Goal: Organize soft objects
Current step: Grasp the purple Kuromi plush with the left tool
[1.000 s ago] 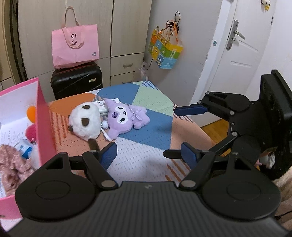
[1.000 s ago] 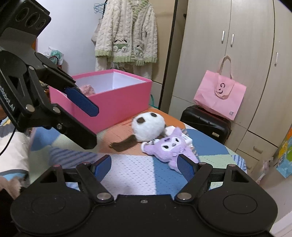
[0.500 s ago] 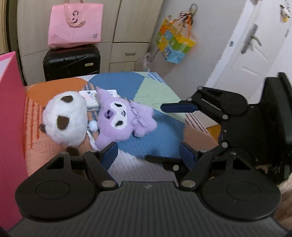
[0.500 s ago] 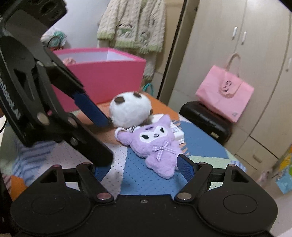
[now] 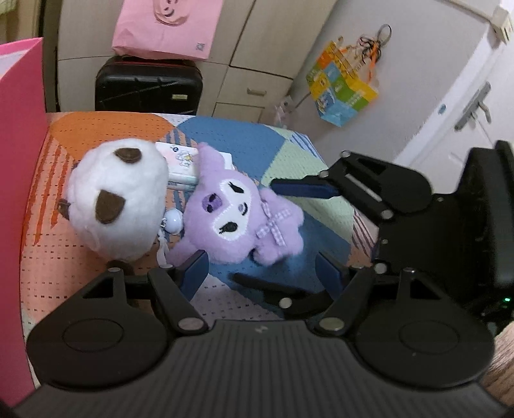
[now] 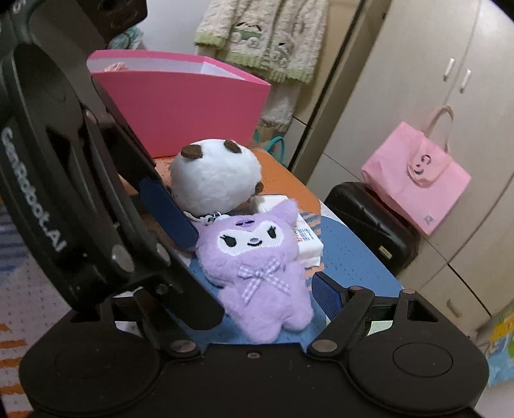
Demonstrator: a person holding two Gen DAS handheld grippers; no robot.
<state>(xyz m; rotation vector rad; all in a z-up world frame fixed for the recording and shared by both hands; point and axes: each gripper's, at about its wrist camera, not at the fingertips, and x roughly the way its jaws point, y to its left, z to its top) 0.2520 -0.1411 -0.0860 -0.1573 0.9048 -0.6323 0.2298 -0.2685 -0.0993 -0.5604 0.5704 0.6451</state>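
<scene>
Left gripper (image 5: 261, 273): fingers (image 5: 194, 268) stand apart with a clear gap and hold nothing; the purple plush (image 5: 239, 218) lies just ahead of the tips, between the lines of the two fingers, on the blue patch of the patterned bed cover (image 5: 96, 131); whether the near finger touches its lower edge cannot be told.

Right gripper (image 6: 260, 289): fingers set wide and empty; only its right finger (image 6: 326, 294) shows in its own view, the other being hidden behind the left gripper's body; the purple plush (image 6: 257, 276) lies between the fingers, its side close to that finger, contact not established; in the left wrist view the right gripper's upper finger (image 5: 305, 189) reaches to just beside the plush's far side.

White panda plush (image 5: 115, 202) lies left of the left fingers, touching or very nearly touching the purple plush; a small white charm (image 5: 172, 223) sits between the two; a tissue pack (image 5: 180, 167) lies beyond them, partly under both plush toys.

Pink box (image 6: 186, 106) stands open beyond the panda plush (image 6: 215, 180), well beyond the fingertips; contents only partly visible.

Beyond the bed: black suitcase (image 5: 147, 83) with a pink tote bag (image 5: 167, 29) on top.
</scene>
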